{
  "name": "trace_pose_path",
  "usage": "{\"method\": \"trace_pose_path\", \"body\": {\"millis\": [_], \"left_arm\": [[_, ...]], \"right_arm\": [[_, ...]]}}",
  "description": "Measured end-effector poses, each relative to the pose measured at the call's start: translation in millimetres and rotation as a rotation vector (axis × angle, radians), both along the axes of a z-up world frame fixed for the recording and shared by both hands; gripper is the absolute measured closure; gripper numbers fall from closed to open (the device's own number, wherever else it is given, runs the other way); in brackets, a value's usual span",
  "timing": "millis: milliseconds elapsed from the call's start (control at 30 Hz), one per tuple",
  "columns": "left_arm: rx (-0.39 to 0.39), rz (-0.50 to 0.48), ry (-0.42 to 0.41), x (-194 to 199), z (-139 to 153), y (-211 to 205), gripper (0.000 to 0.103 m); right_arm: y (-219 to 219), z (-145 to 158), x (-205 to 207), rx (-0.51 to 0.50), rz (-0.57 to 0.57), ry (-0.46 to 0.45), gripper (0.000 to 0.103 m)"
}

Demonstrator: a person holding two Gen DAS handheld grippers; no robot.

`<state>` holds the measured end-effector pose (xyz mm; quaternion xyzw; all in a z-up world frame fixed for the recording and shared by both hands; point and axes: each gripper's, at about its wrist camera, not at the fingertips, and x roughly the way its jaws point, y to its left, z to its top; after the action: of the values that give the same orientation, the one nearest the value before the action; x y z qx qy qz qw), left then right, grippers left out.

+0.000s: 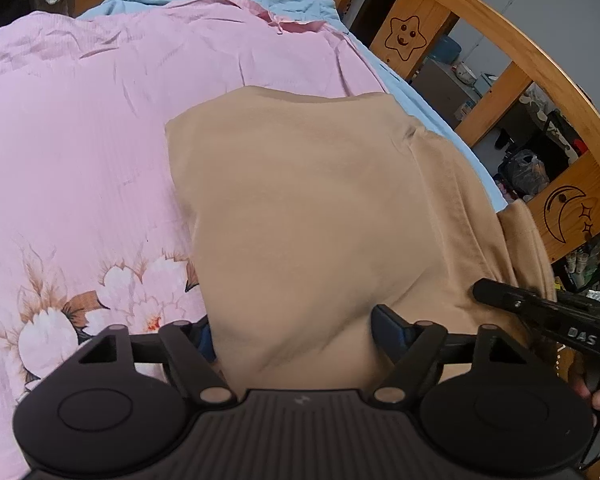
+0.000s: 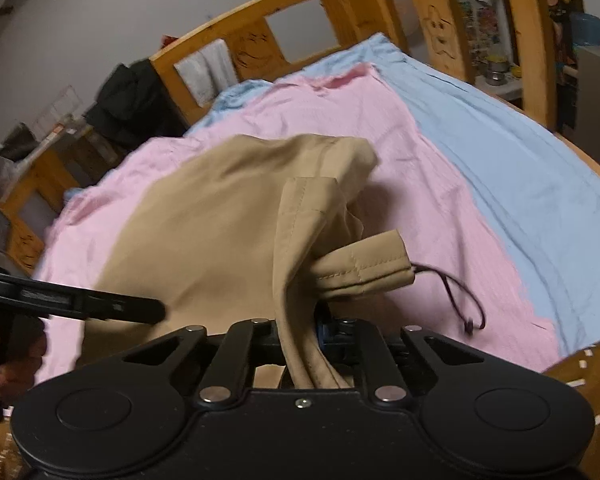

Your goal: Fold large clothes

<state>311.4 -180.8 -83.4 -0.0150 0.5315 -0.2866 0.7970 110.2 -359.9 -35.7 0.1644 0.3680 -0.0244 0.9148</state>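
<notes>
A large tan garment (image 1: 300, 200) lies on the pink floral quilt (image 1: 80, 140) on the bed. In the left wrist view my left gripper (image 1: 292, 336) has its fingers wide apart with the tan fabric draped between them. My right gripper (image 1: 540, 312) shows at the right, at the garment's edge. In the right wrist view my right gripper (image 2: 304, 336) is shut on a bunched hem of the tan garment (image 2: 220, 220), lifted off the quilt (image 2: 420, 200). A dark drawstring (image 2: 460, 296) hangs from the hem. My left gripper (image 2: 100, 304) shows at the left.
A light blue sheet (image 2: 520, 168) lies under the quilt. A wooden bed rail (image 1: 540, 80) with star and moon carvings runs along the right side, and a wooden headboard (image 2: 300, 20) stands at the far end. Cluttered shelves stand beyond the rail.
</notes>
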Motion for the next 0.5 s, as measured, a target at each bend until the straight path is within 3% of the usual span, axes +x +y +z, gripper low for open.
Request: {"method": "trace_pose_path", "body": {"millis": [133,267,400,500], "left_arm": [[-0.006,0.003,-0.001,1,2,7,0.03],[-0.001,-0.01,0.005,3,-1,9,0.028],[-0.018,0.0,0.039,8,-9,13,0.023],[-0.035,-0.002,0.044,10,-15,18,0.02]], "right_arm": [[16,15,3,-0.001,0.055,-0.04,0.093],[17,17,7,-0.04,0.038,-0.013,0.092],[8,10,8,-0.12,-0.021,0.036,0.065],[0,0,11,-0.106,-0.002,0.061,0.046]]}}
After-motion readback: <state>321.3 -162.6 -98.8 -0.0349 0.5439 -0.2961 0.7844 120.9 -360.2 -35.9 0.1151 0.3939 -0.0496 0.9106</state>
